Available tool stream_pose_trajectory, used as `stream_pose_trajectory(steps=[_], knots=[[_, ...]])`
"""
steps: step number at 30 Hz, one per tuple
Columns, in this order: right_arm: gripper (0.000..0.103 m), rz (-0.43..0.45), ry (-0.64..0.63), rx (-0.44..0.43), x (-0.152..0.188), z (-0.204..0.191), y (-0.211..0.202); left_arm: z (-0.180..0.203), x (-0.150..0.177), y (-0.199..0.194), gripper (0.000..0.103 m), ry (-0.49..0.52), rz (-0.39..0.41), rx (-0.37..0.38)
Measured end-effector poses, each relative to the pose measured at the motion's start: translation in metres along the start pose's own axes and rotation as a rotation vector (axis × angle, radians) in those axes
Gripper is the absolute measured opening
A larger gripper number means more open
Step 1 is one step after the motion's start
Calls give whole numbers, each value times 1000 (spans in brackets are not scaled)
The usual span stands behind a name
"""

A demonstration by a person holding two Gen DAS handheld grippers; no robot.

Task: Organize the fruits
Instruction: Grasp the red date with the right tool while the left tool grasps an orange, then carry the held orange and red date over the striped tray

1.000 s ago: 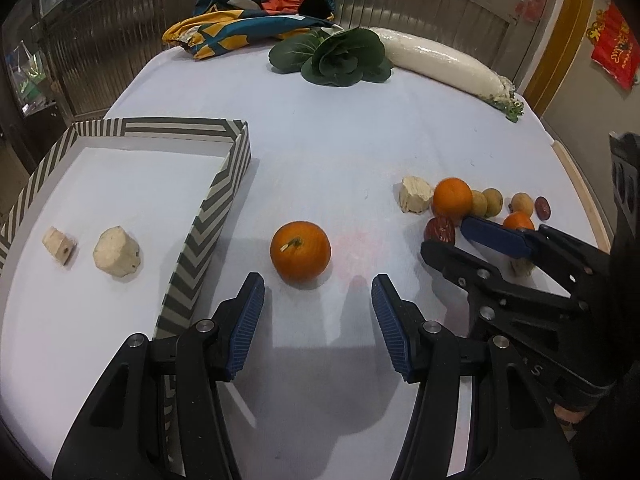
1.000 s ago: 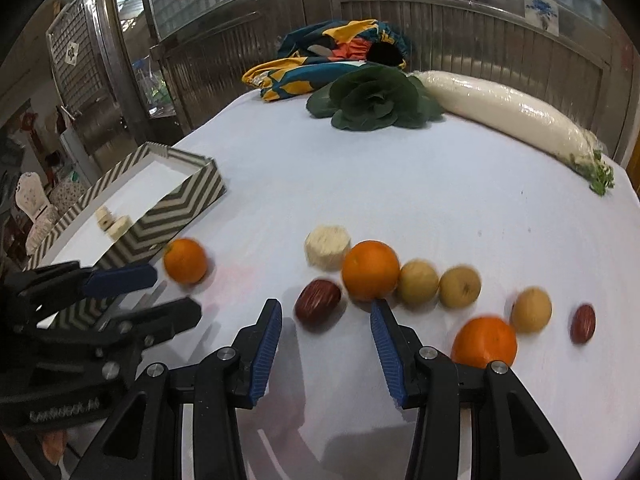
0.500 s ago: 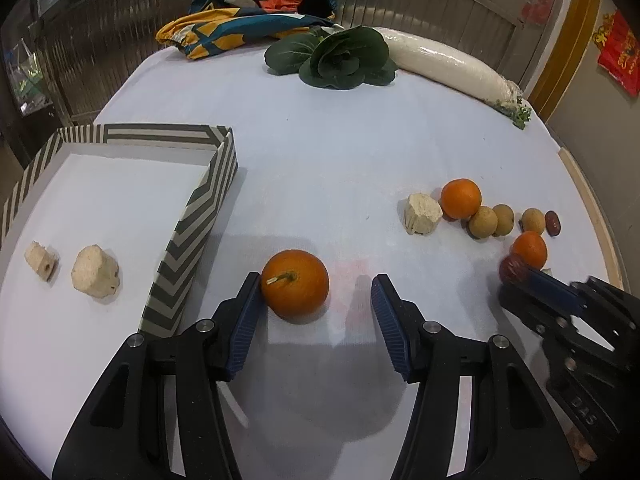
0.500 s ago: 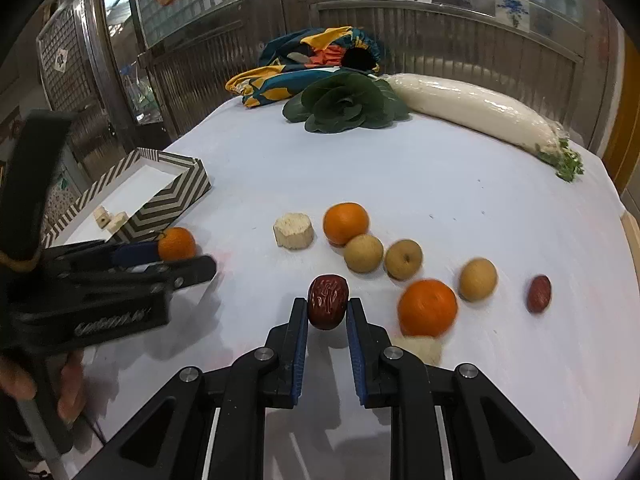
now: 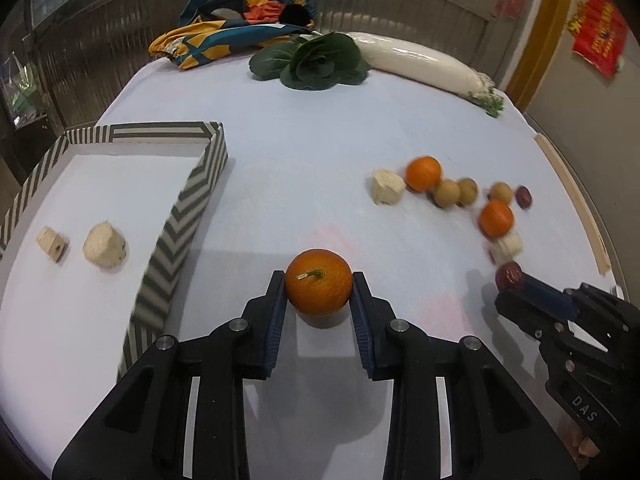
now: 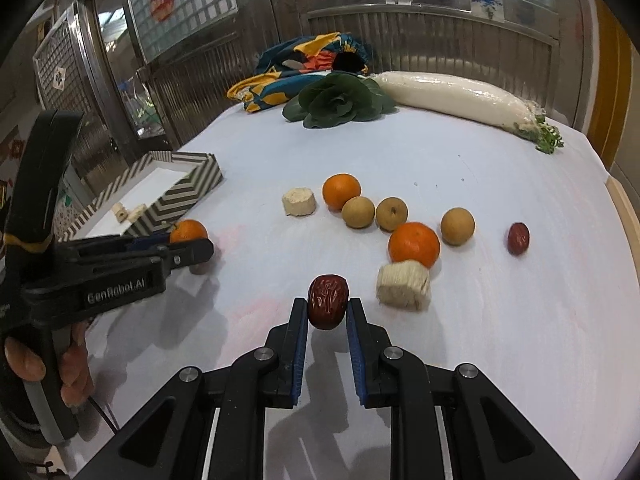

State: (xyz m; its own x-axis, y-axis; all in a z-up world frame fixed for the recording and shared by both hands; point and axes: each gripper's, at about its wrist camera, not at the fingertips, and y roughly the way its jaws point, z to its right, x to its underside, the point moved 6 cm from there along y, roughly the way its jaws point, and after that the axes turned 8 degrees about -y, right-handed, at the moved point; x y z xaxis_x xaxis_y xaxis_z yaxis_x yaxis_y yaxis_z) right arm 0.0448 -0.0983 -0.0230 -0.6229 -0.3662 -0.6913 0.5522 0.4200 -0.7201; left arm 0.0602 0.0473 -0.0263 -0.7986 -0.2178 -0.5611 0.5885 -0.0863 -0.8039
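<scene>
My left gripper (image 5: 319, 292) is shut on an orange (image 5: 319, 287) just right of the striped tray (image 5: 182, 216); it also shows in the right wrist view (image 6: 189, 232). My right gripper (image 6: 328, 306) is shut on a red date (image 6: 328, 300) and holds it above the table; the date also shows in the left wrist view (image 5: 509, 276). Two more oranges (image 6: 341, 191) (image 6: 413, 242), three brown round fruits (image 6: 358, 211), a second date (image 6: 518, 238) and two pale chunks (image 6: 298, 201) (image 6: 404, 285) lie on the white table.
The tray holds two pale chunks (image 5: 105, 244) (image 5: 52, 243). At the table's far edge lie a leafy green vegetable (image 5: 320, 65), a long white radish (image 5: 428, 66) and a colourful cloth (image 5: 236, 26). A wooden strip (image 5: 572, 204) runs along the right edge.
My left gripper moved forward and closed on the orange. My right gripper closed on the red date and drew back with it, lifting it off the table.
</scene>
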Motion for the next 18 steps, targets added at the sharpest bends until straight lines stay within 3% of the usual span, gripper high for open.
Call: stream_pose_trajectory(steps=[9,18], knots=[[19,33,25,56,12,-12,-19,9,24,-20,31,40,27,-20],[19,45,55,46,21,-22,-27,14,40,-32,31,67,44,-25]])
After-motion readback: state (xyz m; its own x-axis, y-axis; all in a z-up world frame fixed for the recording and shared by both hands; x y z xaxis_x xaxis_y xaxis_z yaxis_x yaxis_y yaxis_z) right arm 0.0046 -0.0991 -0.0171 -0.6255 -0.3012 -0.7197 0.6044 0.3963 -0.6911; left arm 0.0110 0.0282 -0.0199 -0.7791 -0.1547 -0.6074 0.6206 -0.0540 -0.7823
